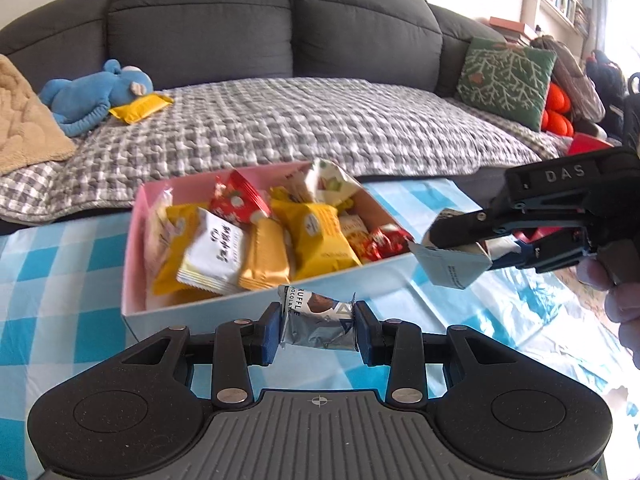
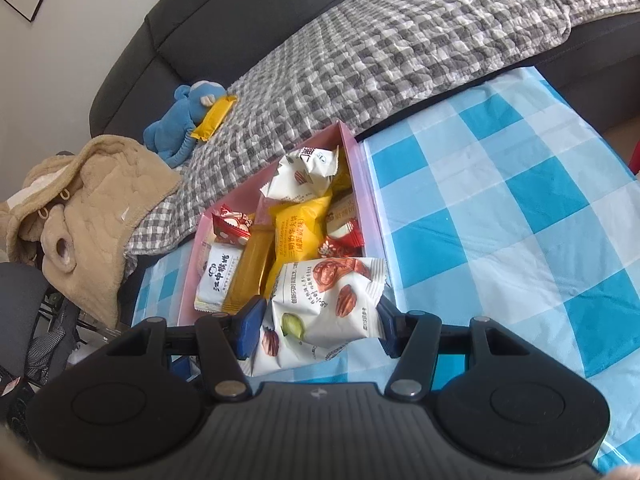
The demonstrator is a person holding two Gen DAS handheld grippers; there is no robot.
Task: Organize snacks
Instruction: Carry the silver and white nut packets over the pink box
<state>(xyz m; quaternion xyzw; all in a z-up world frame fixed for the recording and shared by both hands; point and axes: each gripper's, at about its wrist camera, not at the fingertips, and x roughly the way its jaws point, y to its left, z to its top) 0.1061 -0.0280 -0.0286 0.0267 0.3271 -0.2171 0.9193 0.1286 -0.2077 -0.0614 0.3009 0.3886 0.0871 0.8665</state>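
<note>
A shallow box point(image 1: 138, 316) with pink inner walls sits on the blue-checked tablecloth, filled with several yellow, white and red snack packets. My left gripper point(image 1: 318, 330) is shut on a silver-blue truffle chocolate wrapper point(image 1: 316, 320), held just in front of the box's near wall. My right gripper point(image 2: 318, 328) is shut on a white nut packet point(image 2: 324, 304) printed with pecans, above the near end of the box point(image 2: 370, 208). In the left wrist view the right gripper point(image 1: 460, 246) comes in from the right, with the nut packet point(image 1: 450, 266) hanging beside the box's right corner.
A grey sofa with a checked blanket point(image 1: 300, 128) runs behind the table. On it lie a blue plush toy point(image 1: 92, 94), a yellow snack packet point(image 1: 140, 108), a beige fleece point(image 2: 84, 216) and a green cushion point(image 1: 506, 78). The tablecloth point(image 2: 500, 220) stretches to the right of the box.
</note>
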